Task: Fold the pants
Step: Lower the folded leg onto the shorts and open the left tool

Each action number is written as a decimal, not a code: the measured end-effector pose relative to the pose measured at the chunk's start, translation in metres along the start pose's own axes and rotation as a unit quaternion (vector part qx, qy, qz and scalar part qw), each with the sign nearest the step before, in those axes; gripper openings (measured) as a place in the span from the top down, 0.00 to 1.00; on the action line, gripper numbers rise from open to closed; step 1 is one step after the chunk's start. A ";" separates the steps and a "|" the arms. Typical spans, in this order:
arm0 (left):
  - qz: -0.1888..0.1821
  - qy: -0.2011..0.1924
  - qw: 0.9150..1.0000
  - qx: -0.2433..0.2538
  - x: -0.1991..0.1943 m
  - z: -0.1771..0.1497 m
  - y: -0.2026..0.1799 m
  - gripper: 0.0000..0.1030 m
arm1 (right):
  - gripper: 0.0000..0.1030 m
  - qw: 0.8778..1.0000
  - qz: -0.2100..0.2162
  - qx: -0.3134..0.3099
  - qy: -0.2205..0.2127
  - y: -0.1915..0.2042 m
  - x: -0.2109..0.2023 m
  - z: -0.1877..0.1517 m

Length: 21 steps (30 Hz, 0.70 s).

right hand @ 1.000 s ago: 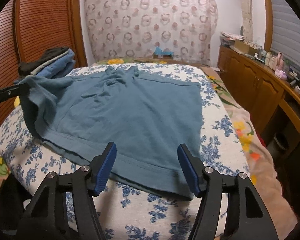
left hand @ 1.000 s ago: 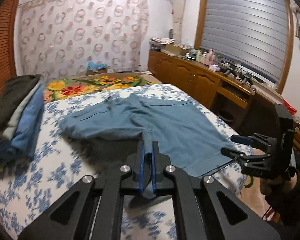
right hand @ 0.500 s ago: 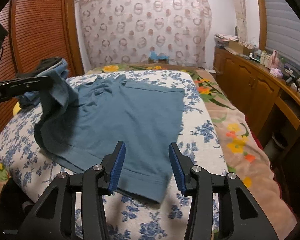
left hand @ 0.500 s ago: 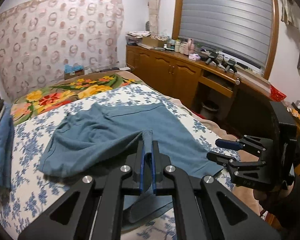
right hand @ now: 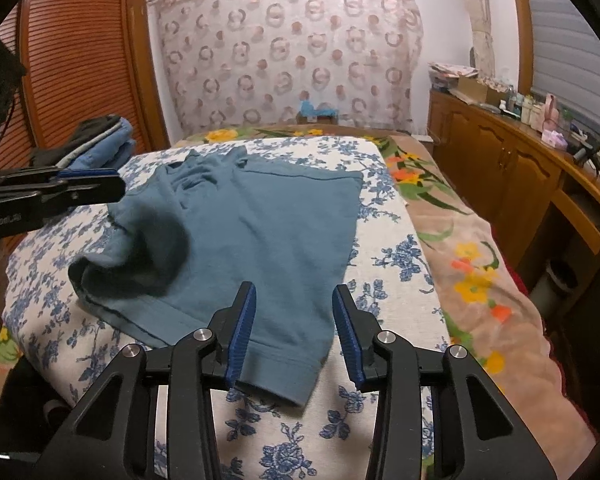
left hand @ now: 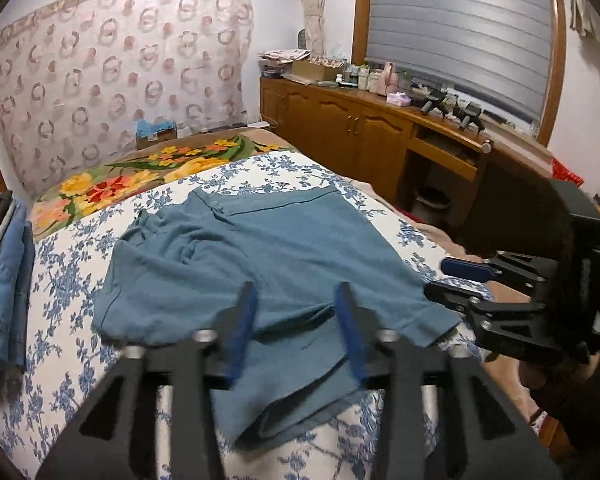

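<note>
Floral bedsheet (right hand: 388, 240) spread over bed; teal pants (right hand: 268, 232) lie on it, one leg folded across other; left gripper (left hand: 294, 320) fingers apart above cloth, holding nothing; right gripper (right hand: 294, 328) likewise spread over near hem, empty

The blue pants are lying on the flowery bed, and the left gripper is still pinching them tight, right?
Not quite. The blue pants do lie on the flowery bed, but the left gripper is not pinching them. The left wrist view shows its jaws spread apart with the cloth lying loose beneath them. The right gripper is open too.
</note>
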<state>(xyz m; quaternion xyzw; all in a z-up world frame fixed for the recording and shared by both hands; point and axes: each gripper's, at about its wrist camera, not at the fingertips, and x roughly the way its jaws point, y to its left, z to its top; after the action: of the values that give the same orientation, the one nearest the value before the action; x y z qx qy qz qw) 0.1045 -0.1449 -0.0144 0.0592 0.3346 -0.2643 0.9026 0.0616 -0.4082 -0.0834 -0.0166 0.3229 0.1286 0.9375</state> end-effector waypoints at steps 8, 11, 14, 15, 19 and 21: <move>0.023 0.025 0.999 -0.024 -0.001 -0.034 0.029 0.44 | 0.64 0.999 0.033 -0.011 0.005 0.020 0.008 0.010; 0.033 0.040 0.998 -0.034 0.004 -0.051 0.039 0.44 | 0.67 0.999 0.049 -0.015 0.006 0.030 0.013 0.016; 0.037 0.049 0.997 -0.044 0.006 -0.063 0.046 0.44 | 0.69 0.998 0.063 -0.026 0.011 0.041 0.021 0.021; 0.037 0.050 0.997 -0.047 0.006 -0.066 0.048 0.44 | 0.69 0.997 0.068 -0.031 0.016 0.045 0.025 0.023; 0.037 0.052 0.996 -0.059 0.006 -0.076 0.056 0.44 | 0.69 0.995 0.078 -0.043 0.042 0.056 0.046 0.027; 0.036 0.054 0.996 -0.063 0.005 -0.079 0.058 0.44 | 0.69 0.994 0.085 -0.044 0.052 0.060 0.054 0.028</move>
<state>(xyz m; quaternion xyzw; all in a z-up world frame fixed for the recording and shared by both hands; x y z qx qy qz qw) 0.0926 -0.0756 -0.0824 0.0288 0.3964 -0.2062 0.8942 0.1049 -0.3345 -0.0909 -0.0367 0.3655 0.2208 0.9035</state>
